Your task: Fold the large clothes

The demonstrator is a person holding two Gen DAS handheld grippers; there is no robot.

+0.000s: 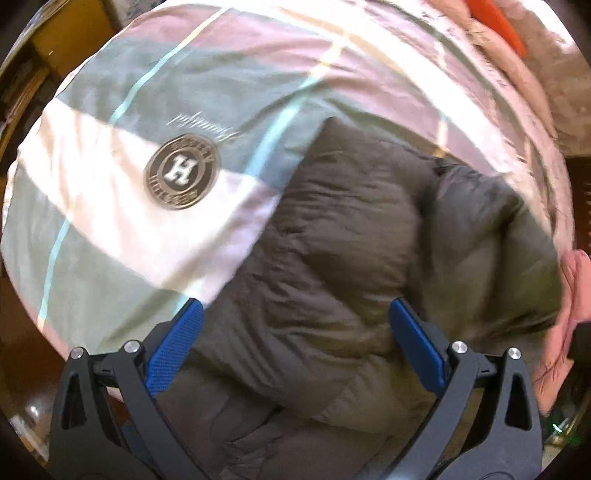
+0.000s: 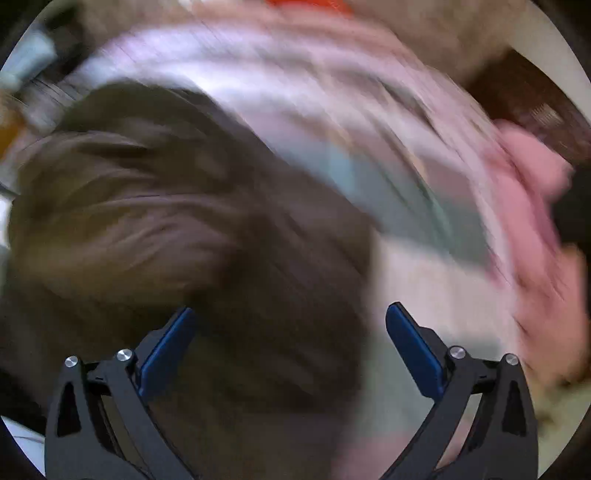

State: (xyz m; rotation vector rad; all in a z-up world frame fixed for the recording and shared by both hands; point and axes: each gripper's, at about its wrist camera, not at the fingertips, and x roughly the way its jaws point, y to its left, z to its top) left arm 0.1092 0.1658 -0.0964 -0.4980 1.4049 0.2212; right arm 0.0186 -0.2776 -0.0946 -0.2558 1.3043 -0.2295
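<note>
A dark grey-brown quilted puffer jacket [image 1: 354,236] lies bunched on a bed whose cover [image 1: 110,229] has pale, green and pink blocks and a round "H" badge. My left gripper [image 1: 295,314] hangs over the jacket's lower part, pointing down, jaws wide apart, with nothing pinched between the blue pads. In the right wrist view the picture is streaked with motion blur. The same jacket [image 2: 166,221] fills the left side there. My right gripper [image 2: 291,317] stands open above the jacket's right edge, its blue pads empty.
A pink garment [image 1: 569,295] lies at the bed's right edge, also seen as a pink garment [image 2: 532,206] in the right wrist view. Something orange [image 1: 495,26] sits at the far end. Wooden furniture [image 1: 55,40] stands beyond the bed's left corner.
</note>
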